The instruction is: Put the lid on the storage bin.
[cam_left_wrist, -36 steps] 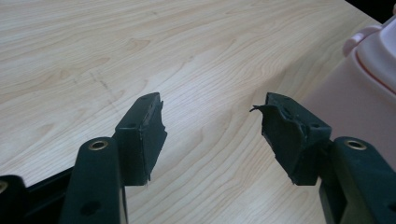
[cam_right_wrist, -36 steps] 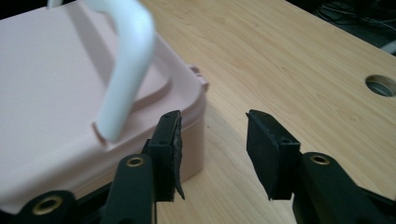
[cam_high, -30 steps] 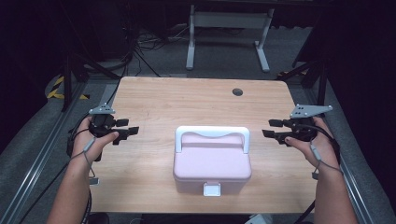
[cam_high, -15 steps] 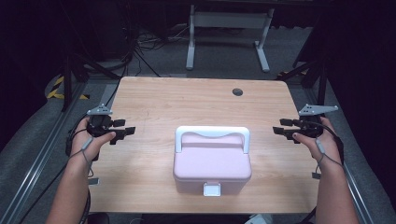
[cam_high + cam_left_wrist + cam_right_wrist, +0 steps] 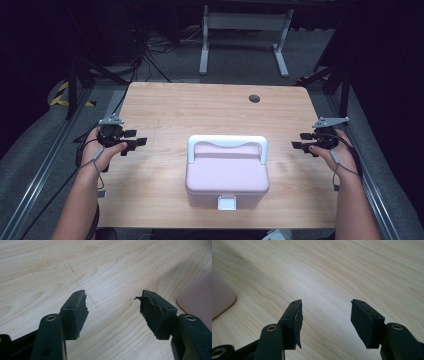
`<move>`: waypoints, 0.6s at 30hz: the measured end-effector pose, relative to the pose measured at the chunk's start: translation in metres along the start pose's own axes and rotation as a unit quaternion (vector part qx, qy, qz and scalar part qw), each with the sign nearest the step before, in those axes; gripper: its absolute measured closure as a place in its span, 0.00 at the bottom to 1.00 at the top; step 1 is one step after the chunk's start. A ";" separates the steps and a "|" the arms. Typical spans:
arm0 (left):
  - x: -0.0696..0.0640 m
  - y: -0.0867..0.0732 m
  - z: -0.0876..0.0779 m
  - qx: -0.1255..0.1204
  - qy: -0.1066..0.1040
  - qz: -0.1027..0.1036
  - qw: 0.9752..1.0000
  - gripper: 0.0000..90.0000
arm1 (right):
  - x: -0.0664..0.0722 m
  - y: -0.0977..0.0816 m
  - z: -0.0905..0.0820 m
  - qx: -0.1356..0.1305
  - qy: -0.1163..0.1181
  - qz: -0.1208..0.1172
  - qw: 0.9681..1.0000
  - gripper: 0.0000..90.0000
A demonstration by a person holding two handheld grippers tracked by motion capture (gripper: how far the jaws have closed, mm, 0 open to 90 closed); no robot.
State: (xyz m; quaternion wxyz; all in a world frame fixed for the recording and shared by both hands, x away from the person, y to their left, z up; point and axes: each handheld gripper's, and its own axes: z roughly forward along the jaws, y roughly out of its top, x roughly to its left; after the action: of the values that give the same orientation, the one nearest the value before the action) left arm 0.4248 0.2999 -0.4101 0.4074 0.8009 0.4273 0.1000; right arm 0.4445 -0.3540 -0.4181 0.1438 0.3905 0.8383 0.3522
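A pink lidded box (image 5: 227,172) with a white handle (image 5: 227,143) and a white front latch (image 5: 226,203) sits at the middle front of the wooden table (image 5: 200,110). My left gripper (image 5: 136,143) hovers open to the box's left, its jaws pointing right toward it. My right gripper (image 5: 299,146) hovers open to the box's right, jaws pointing left. In the left gripper view the left gripper (image 5: 112,305) holds nothing, and the box's pink corner (image 5: 197,297) shows at the right edge. In the right gripper view the right gripper (image 5: 325,312) is open and the pink box (image 5: 220,297) sits at the left.
A round cable hole (image 5: 254,98) lies near the table's far right. A white metal stand (image 5: 245,30) is on the floor beyond the table, with cables (image 5: 150,45) to its left. Bare wood surrounds the box on all sides.
Both hands have drifted slightly outward, away from the box; the right gripper moved most, to the right. Both stay open.
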 end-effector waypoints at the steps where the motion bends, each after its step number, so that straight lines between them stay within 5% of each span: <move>1: 0.001 -0.001 0.001 0.003 -0.002 0.000 1.000 0.43 | 0.000 -0.001 0.002 0.003 0.001 0.001 1.000 0.48; 7: 0.008 -0.007 0.009 -0.001 -0.028 0.009 1.000 0.42 | -0.003 -0.007 0.013 0.013 0.004 0.001 1.000 0.48; 18: 0.014 -0.015 0.020 0.013 -0.028 0.016 0.999 0.42 | -0.003 -0.013 0.026 0.033 0.007 0.006 0.999 0.51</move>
State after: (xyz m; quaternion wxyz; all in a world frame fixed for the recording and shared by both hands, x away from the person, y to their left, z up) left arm 0.4341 0.3037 -0.4368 0.4074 0.8154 0.4037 0.0788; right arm 0.4525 -0.3495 -0.4464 0.1226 0.3980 0.8480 0.3278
